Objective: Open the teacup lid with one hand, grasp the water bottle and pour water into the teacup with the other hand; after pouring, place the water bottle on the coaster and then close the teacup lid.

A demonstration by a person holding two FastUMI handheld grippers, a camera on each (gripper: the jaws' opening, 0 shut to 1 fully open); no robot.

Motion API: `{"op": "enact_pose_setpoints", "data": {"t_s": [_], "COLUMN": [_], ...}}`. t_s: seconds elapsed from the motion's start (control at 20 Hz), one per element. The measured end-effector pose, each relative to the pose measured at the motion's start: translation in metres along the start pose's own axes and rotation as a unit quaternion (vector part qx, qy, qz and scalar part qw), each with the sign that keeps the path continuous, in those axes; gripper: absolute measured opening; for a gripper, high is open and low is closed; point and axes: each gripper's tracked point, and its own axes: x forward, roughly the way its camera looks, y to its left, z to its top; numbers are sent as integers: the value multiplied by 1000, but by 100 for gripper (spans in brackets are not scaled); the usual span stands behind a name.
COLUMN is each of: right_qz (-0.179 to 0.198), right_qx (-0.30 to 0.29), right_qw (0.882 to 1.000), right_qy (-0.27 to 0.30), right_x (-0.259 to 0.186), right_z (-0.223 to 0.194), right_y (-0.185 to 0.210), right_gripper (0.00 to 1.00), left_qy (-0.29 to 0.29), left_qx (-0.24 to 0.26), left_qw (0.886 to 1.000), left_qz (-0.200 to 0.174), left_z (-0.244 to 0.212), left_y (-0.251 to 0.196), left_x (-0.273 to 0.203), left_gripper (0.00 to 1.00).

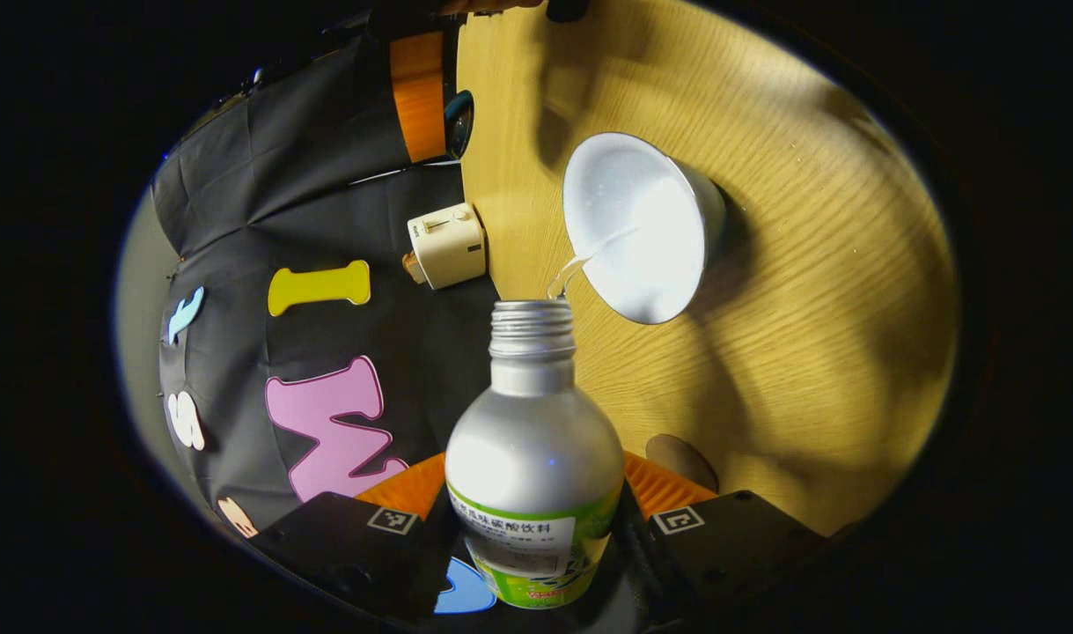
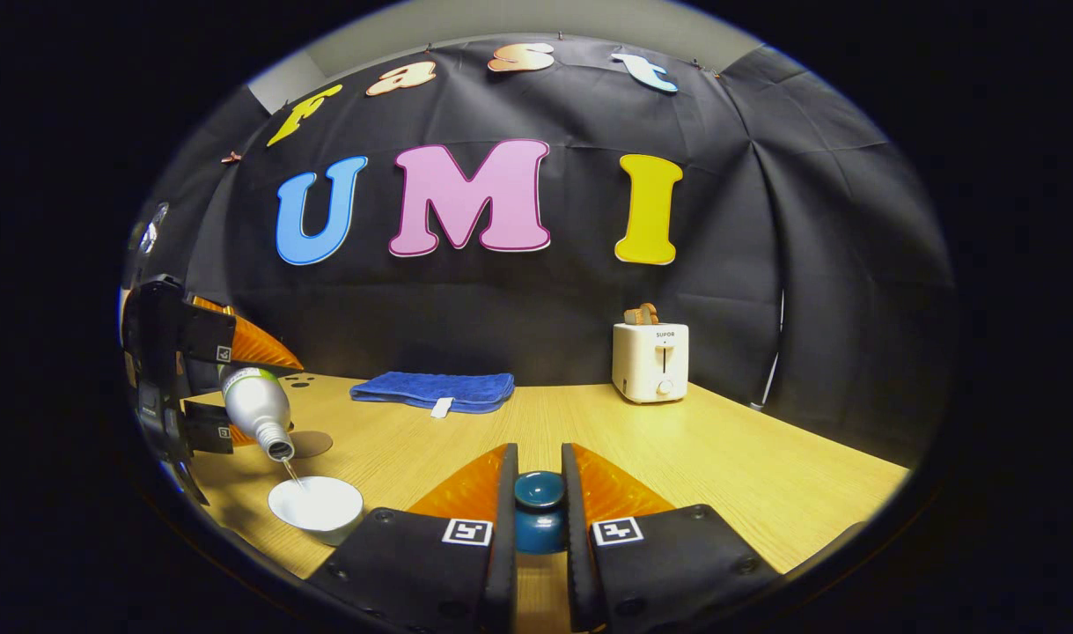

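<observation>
The left gripper (image 1: 536,537) has its fingers squeezing the sides of the shiny silver metal water bottle with the green label (image 1: 533,458). The bottle is tipped so its open neck leans over the white round teacup (image 1: 642,227), and a thin stream of water runs into it. The right gripper (image 2: 539,519) pinches the dark blue knob of the teacup lid (image 2: 539,506) and holds it off to the side, so the cup is open for pouring. The cup sits on the light wooden worktop (image 2: 730,458). The round brown coaster (image 2: 312,443) waits near the cup for the bottle.
</observation>
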Motion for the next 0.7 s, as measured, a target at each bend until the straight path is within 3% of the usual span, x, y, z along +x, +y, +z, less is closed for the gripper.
{"op": "enact_pose_setpoints", "data": {"t_s": [0.7], "right_qz": [0], "right_qx": [0], "right_qw": [1000], "right_qy": [0], "right_x": [0], "right_z": [0], "right_y": [0], "right_gripper": [27], "left_qy": [9], "left_qx": [31], "left_qw": [999], "left_qz": [-3], "left_z": [-6], "left_y": [9], "left_x": [1], "left_gripper": [82]}}
